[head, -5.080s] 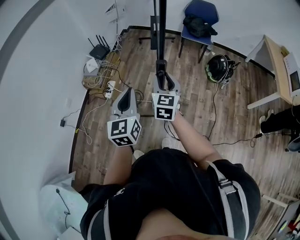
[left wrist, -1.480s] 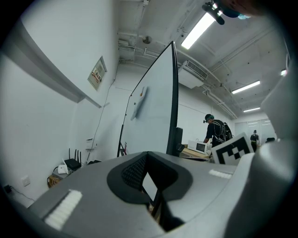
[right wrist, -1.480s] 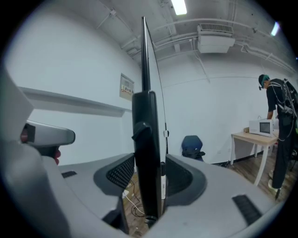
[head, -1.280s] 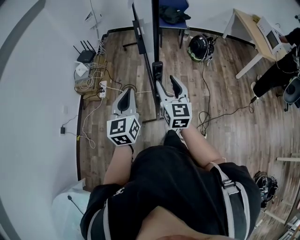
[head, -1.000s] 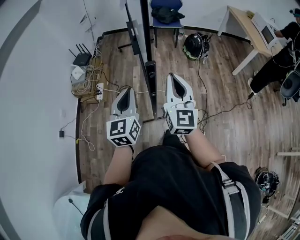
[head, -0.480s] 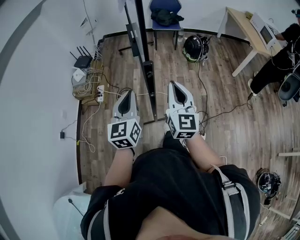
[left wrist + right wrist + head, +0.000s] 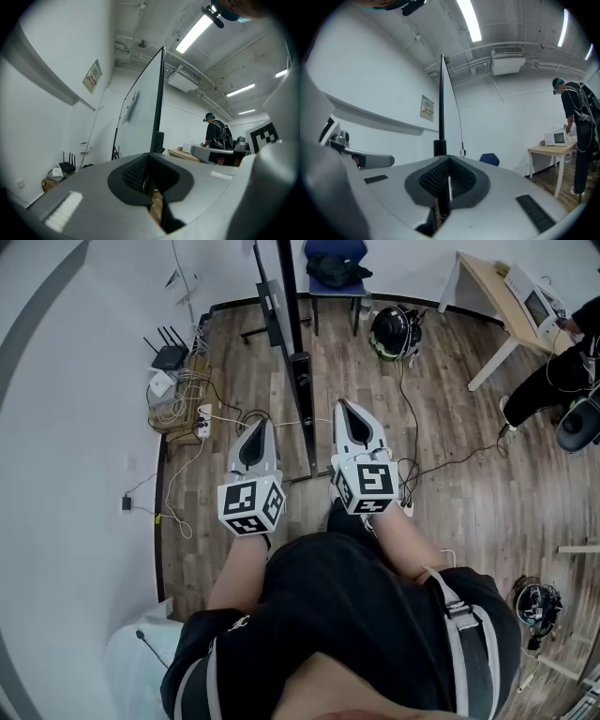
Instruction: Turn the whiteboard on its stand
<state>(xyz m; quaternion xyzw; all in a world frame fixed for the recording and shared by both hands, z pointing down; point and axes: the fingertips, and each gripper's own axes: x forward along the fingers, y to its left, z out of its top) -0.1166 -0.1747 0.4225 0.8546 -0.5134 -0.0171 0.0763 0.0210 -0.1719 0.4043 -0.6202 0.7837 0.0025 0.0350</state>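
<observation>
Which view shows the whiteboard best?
Left gripper view: the whiteboard shows its white face and black frame. Head view sees it edge-on from above; right gripper view, only a thin dark edge.

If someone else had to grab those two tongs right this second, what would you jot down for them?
Left tongs: shut, empty.
Right tongs: shut, empty.
Whiteboard: upright straight ahead, its edge toward the person, touched by neither tongs.
Done: can't tell from here whether it was turned already.
Left: if not, grip the board's frame and swing it round.
</observation>
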